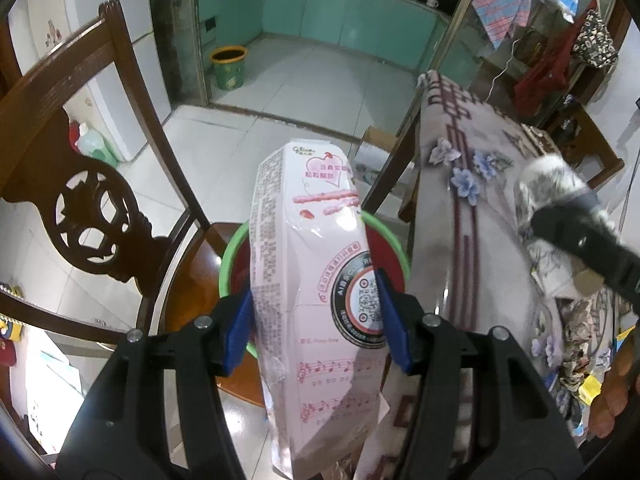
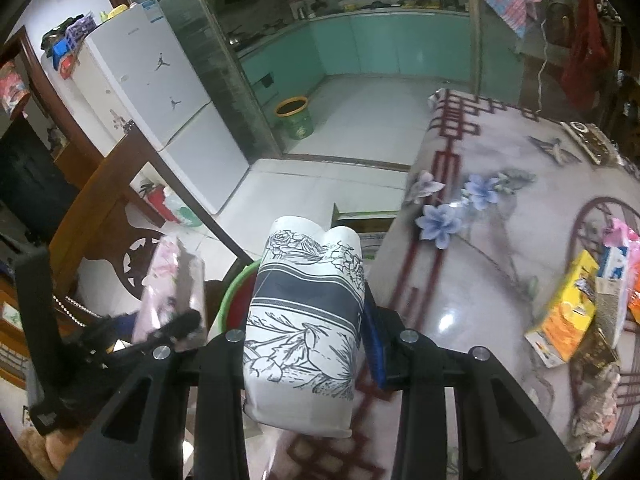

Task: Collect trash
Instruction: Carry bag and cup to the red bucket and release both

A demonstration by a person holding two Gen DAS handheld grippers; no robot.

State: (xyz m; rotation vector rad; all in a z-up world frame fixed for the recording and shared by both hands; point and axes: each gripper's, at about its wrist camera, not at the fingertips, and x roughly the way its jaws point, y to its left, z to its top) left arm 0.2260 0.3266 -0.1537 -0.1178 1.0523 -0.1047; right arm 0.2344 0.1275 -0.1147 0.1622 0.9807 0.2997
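1. Left wrist view: my left tongs (image 1: 316,320) are clamped on a flattened pink snack box (image 1: 312,280) at centre frame, blue pads pressing both long edges. Below and behind it, a green-rimmed red basin (image 1: 232,256) sits on the seat of a wooden chair (image 1: 80,184) at left.
   - The box is long and reaches well past the pads. I judge that if I let go while it is tilted, its top end could catch the rim and tip the box onto the chair seat or the floor.
   - The cardboard is creased, so it could buckle and slip from the grip.

2. Right wrist view: my right tongs (image 2: 316,332) grip a crumpled white paper cup (image 2: 308,320) with dark flower print, centre frame. The basin's green rim (image 2: 236,284) peeks out just left of the cup, beside the surface (image 2: 480,280) with its flowered cloth.
   - My left tongs (image 2: 176,328) and their box show blurred at lower left, near the same basin. I think both hands crowding one opening risks a knock that jars either item loose.
   - More trash, a yellow carton (image 2: 564,316) among it, lies at the right edge; swinging back carelessly could sweep it off.
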